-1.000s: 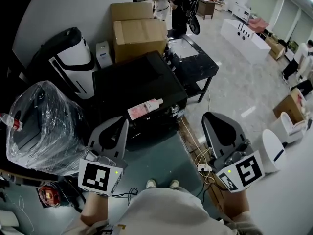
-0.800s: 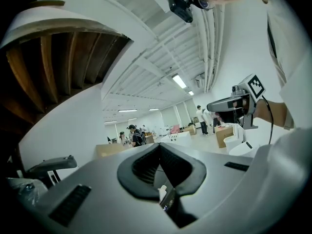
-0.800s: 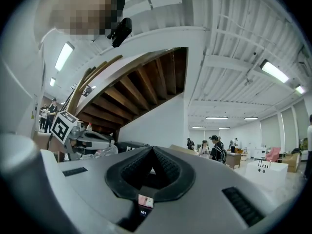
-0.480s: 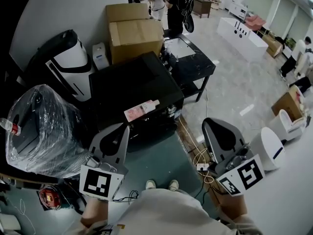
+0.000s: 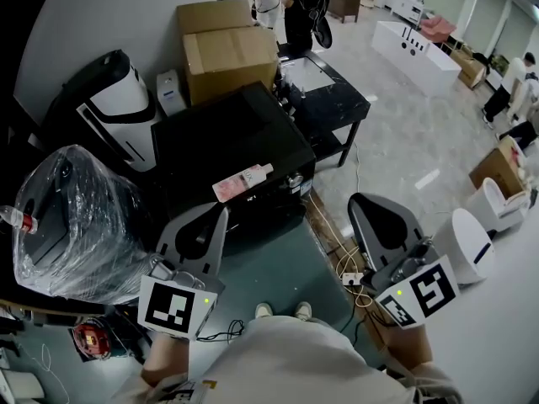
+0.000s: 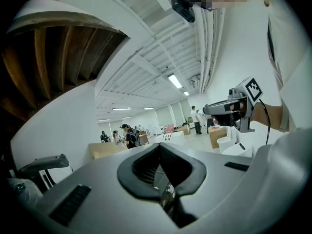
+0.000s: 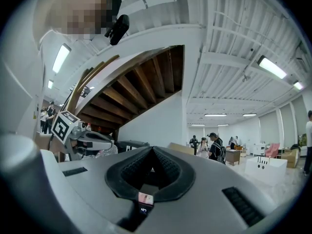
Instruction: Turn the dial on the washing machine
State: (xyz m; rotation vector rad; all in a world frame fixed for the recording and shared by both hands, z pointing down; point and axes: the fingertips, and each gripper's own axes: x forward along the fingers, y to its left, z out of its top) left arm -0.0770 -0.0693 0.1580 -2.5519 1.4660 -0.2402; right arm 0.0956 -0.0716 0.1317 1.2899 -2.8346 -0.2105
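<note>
A black box-shaped machine (image 5: 227,141) stands on the floor ahead of me, with a pink-labelled bottle (image 5: 242,182) lying on its top near the front edge. Small silvery controls (image 5: 295,181) show at its front right corner; they are too small to make out. My left gripper (image 5: 221,213) is shut and empty, its tip just short of the machine's front. My right gripper (image 5: 364,200) is shut and empty too, hanging over the floor to the machine's right. In the left gripper view the left gripper (image 6: 159,145) has its jaws together. In the right gripper view the right gripper (image 7: 152,149) also has them together.
Two cardboard boxes (image 5: 227,53) stand behind the machine, a white-and-black appliance (image 5: 118,103) to its left, and a plastic-wrapped bundle (image 5: 72,217) nearer me. A black table (image 5: 324,99) is at the right. Cables and a power strip (image 5: 349,278) lie on the floor. People (image 5: 299,7) stand far back.
Both grippers keep almost the same place and stay shut. The head view has drifted slightly, so the machine sits a little higher and further left in the picture.
</note>
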